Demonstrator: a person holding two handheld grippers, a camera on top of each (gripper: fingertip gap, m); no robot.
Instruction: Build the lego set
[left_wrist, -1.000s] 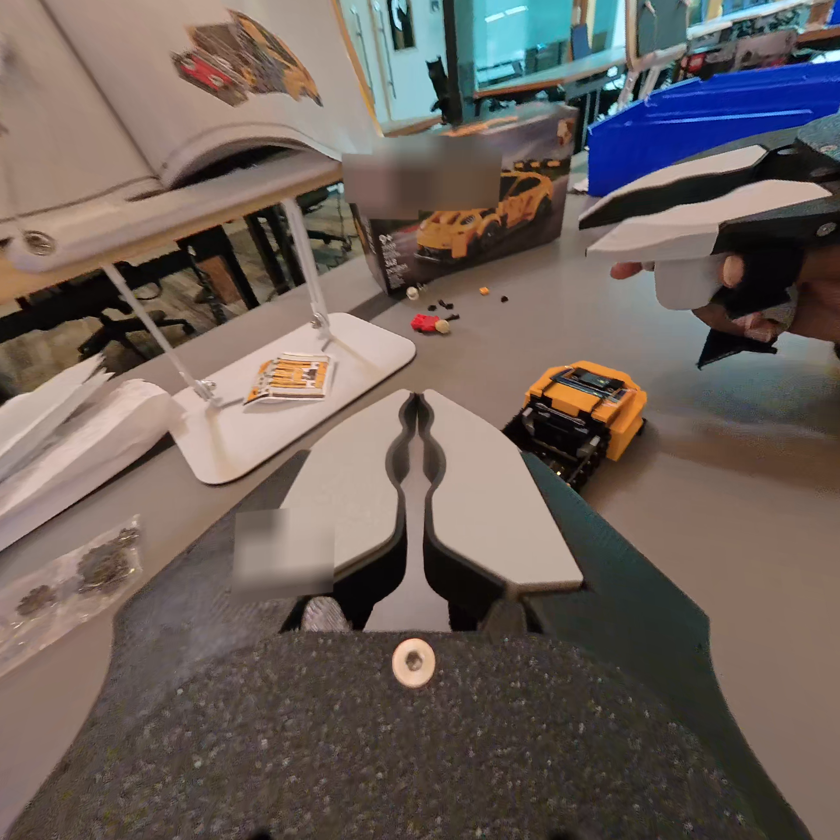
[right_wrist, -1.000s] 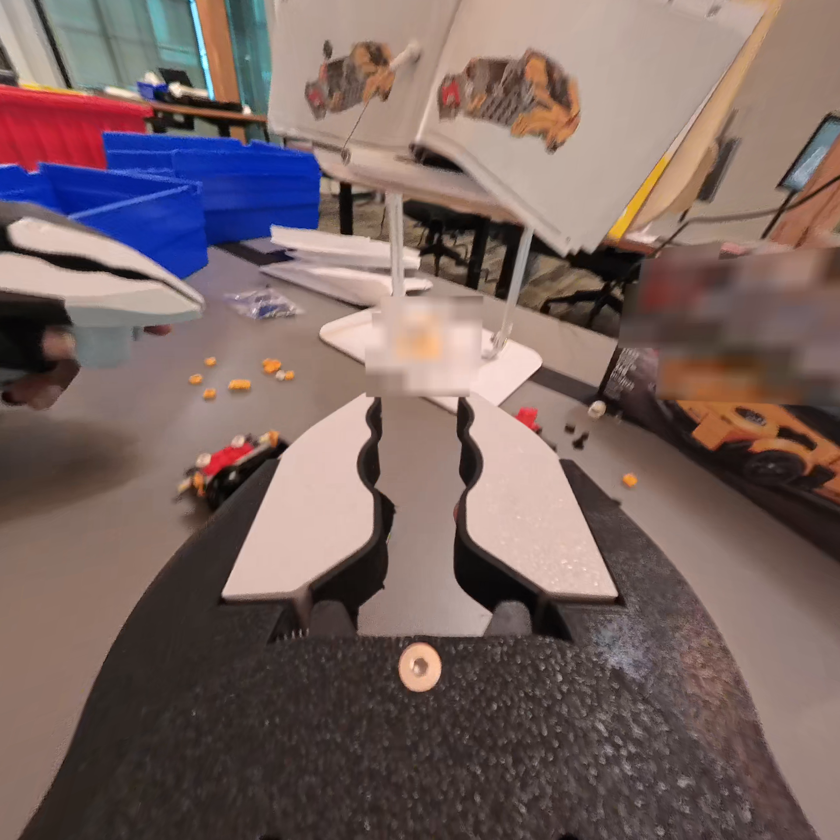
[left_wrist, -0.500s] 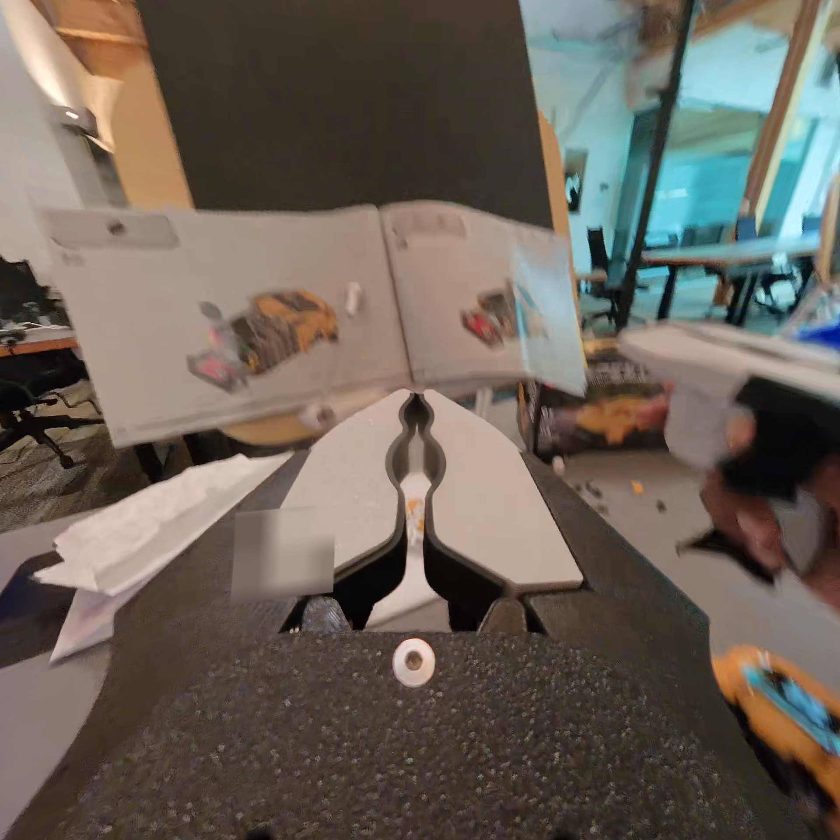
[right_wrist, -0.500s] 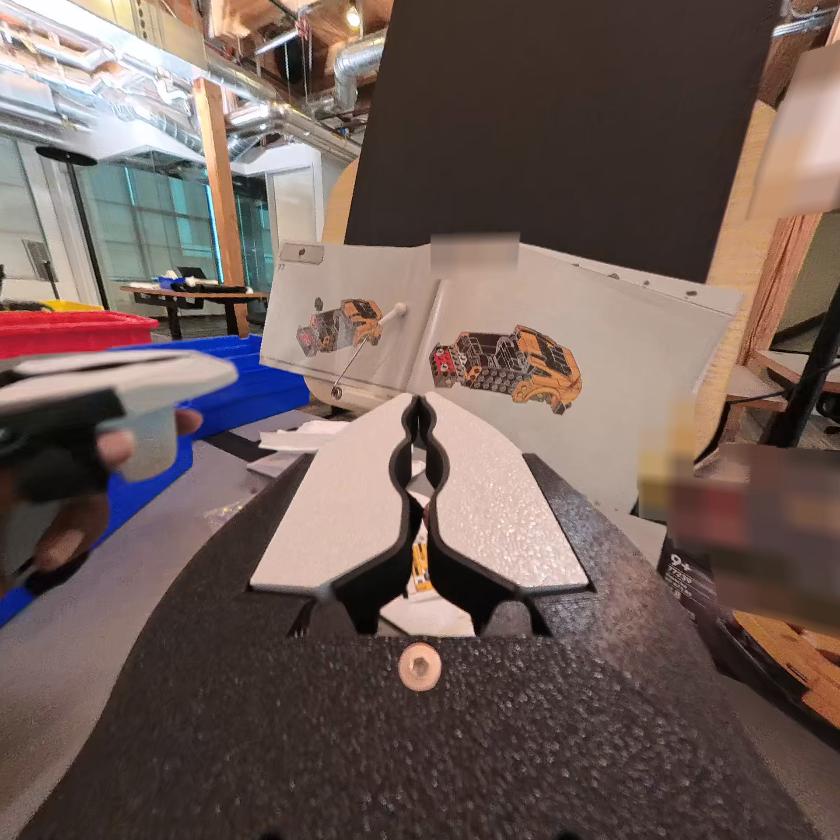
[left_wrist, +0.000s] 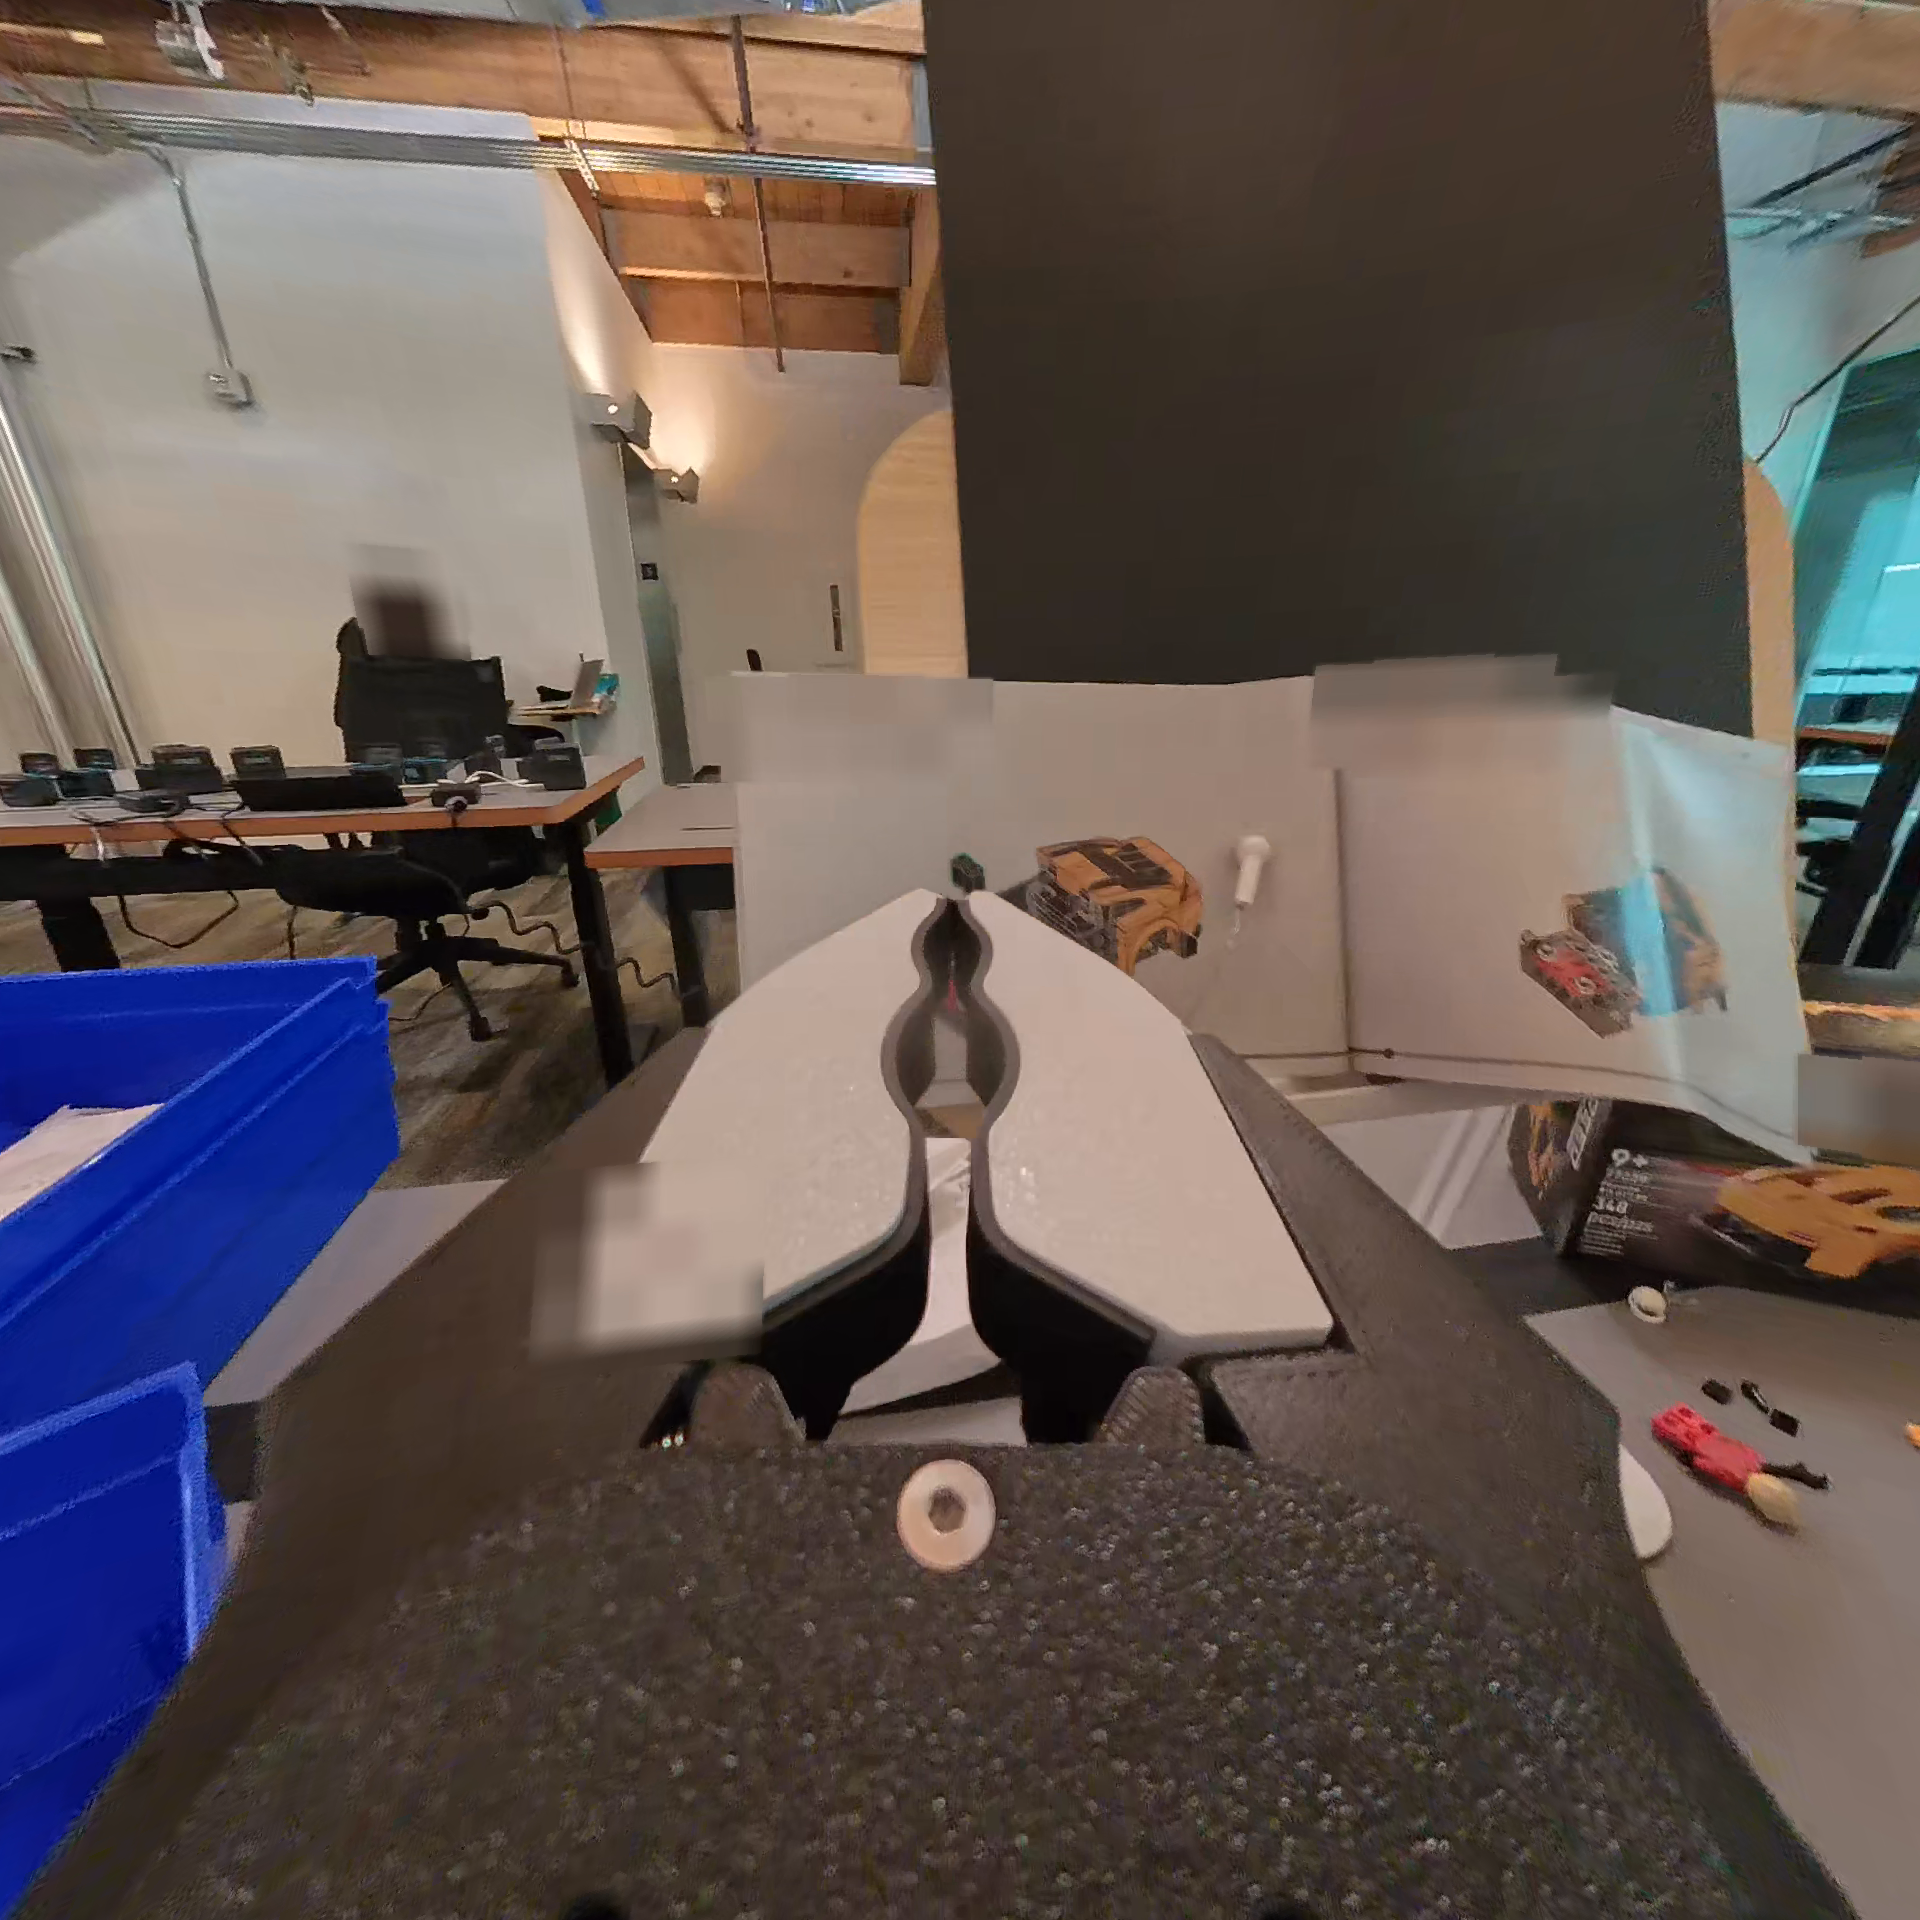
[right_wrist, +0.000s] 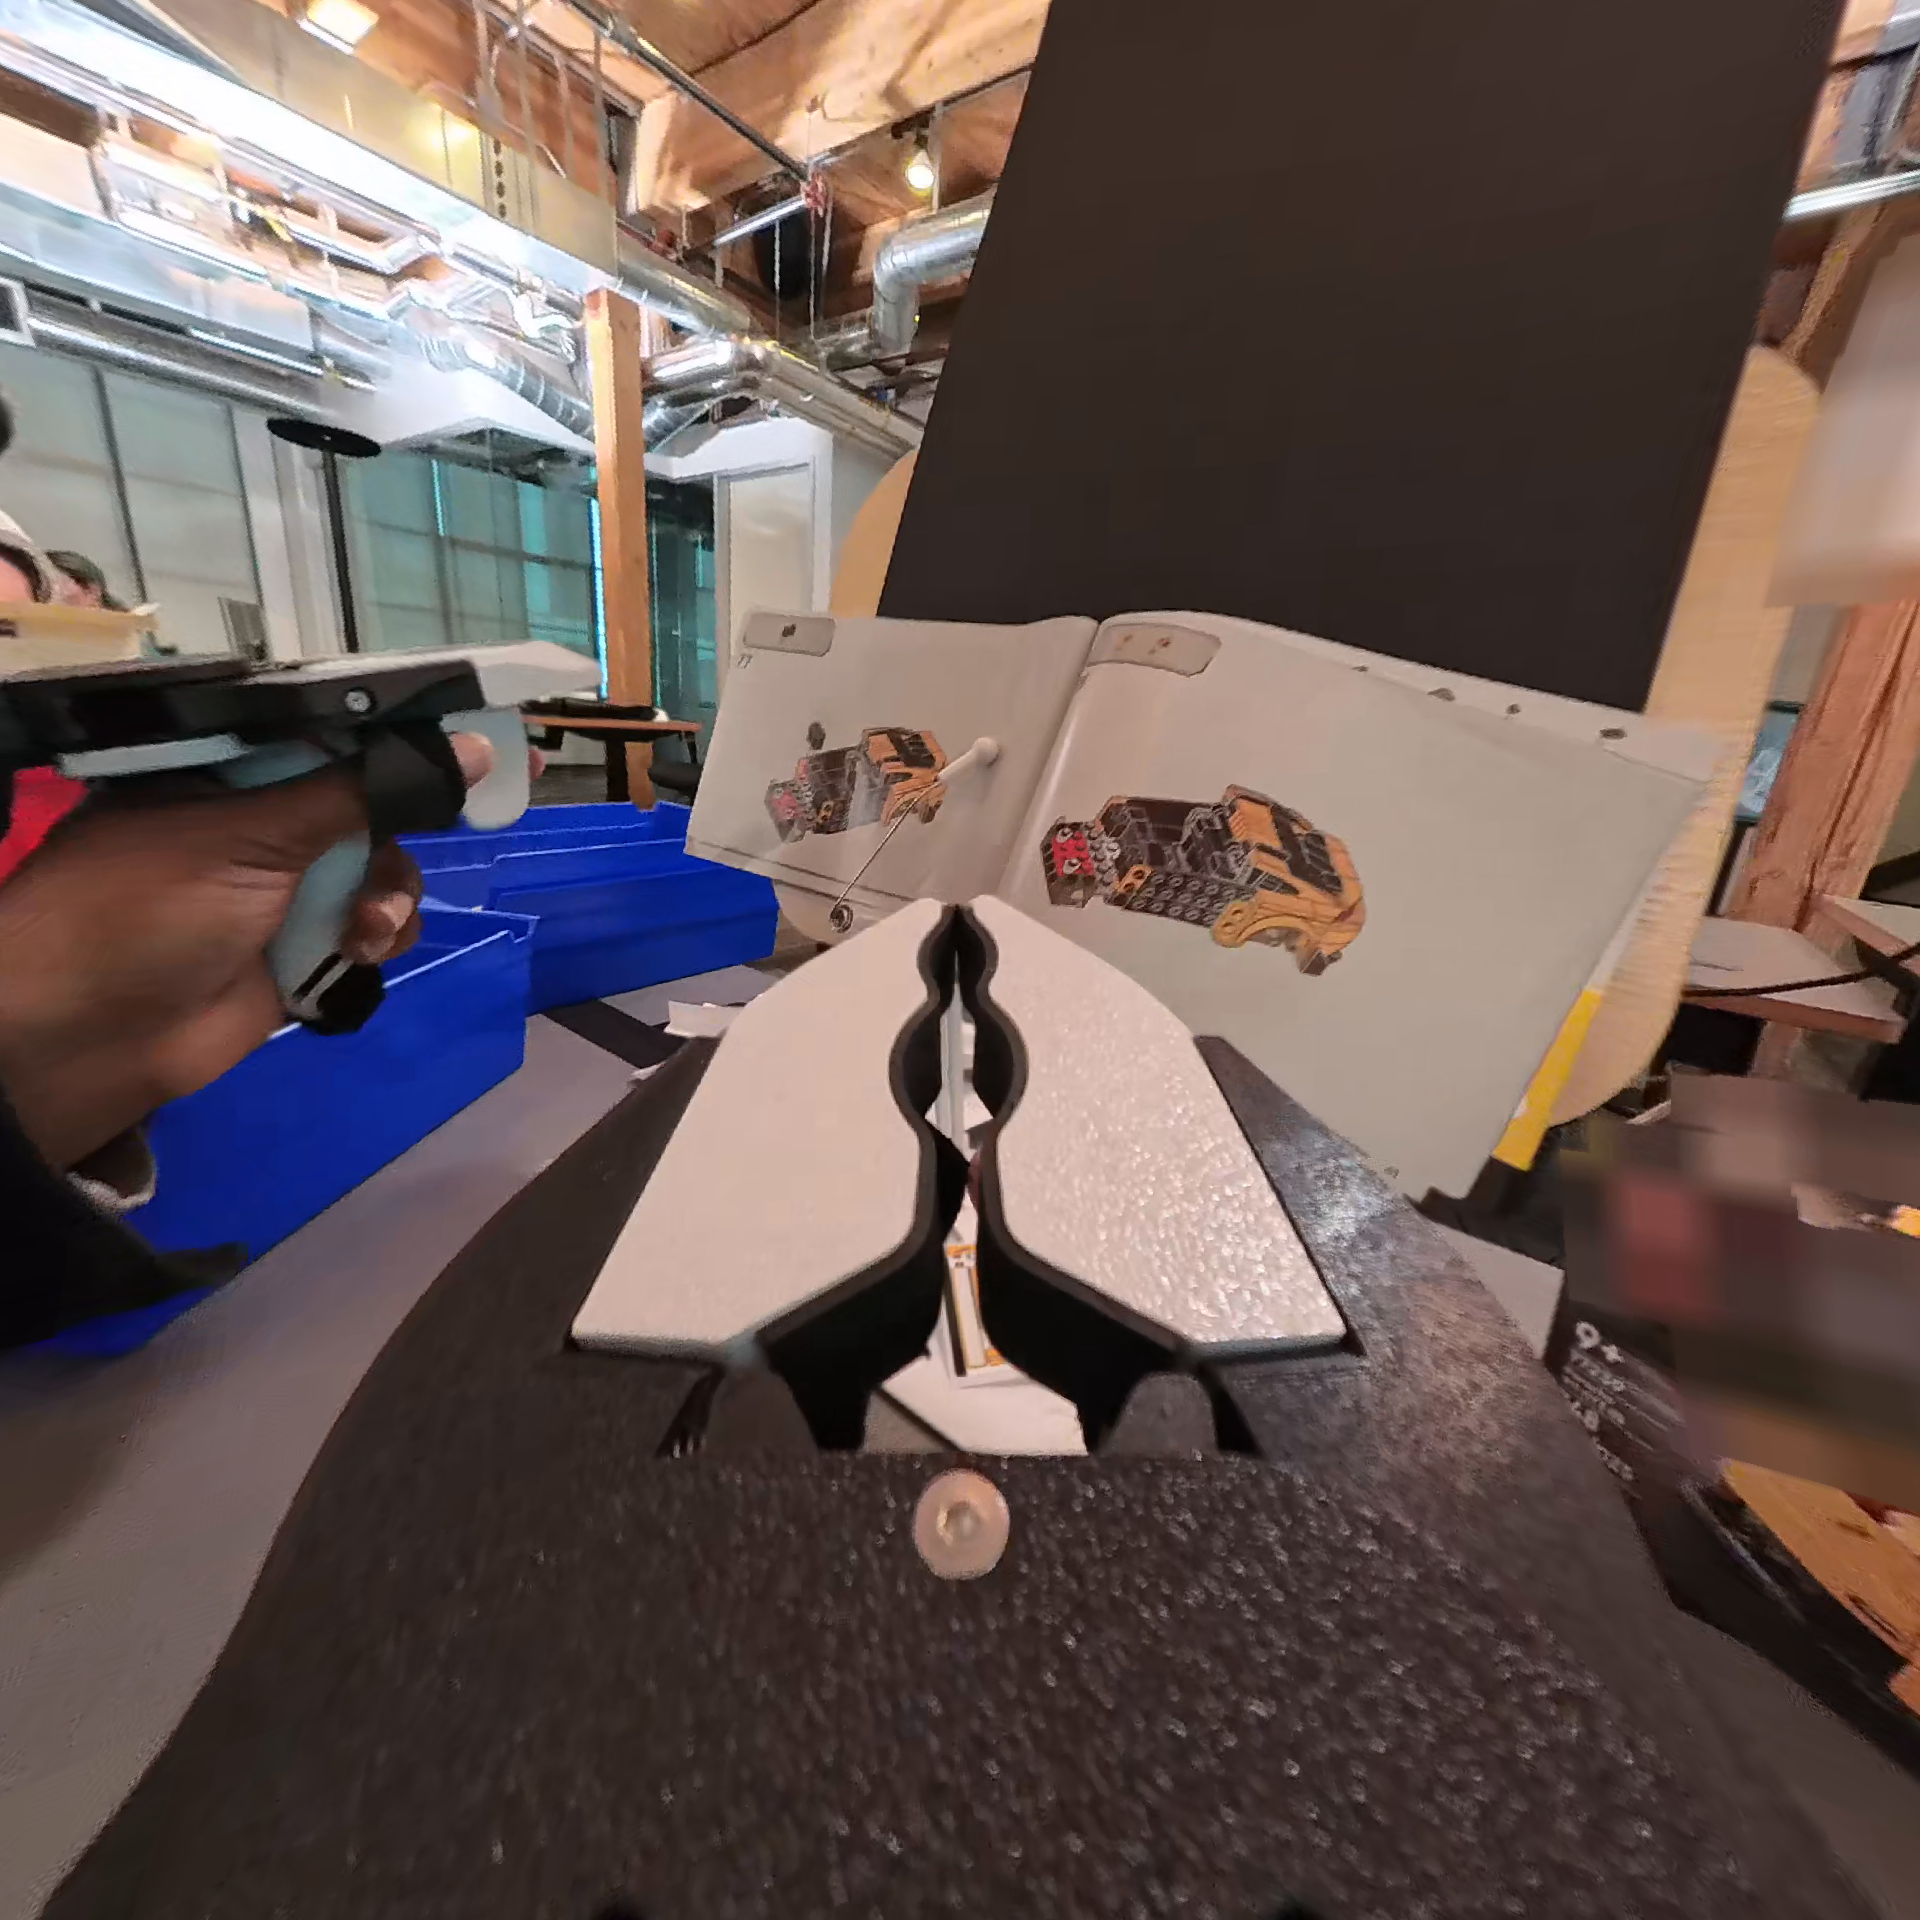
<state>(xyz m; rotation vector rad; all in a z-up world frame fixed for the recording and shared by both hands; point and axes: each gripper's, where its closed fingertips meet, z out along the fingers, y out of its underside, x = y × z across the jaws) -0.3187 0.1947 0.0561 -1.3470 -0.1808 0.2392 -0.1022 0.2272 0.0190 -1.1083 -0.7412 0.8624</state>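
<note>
Both tools are being held raised above the grey bench (left_wrist: 1766, 1662), fingertips together and gripping nothing: the left tool (left_wrist: 958, 906) and the right tool (right_wrist: 954, 912). Ahead of both, one open instruction booklet (right_wrist: 1299, 790) showing two pictures of an orange brick car is being propped up. Left of the right tool, several blue plastic bins (right_wrist: 582, 894) are standing; right of the left tool, one red brick piece (left_wrist: 1704, 1449) and one dark car-printed box (left_wrist: 1714, 1205) are lying.

Matt paper instruction booklet (right_wrist: 1299, 790); glossy blue plastic bins (right_wrist: 582, 894); smooth grey bench (left_wrist: 1787, 1621); rough, speckled black plastic left hand-held gripper (left_wrist: 954, 906).
</note>
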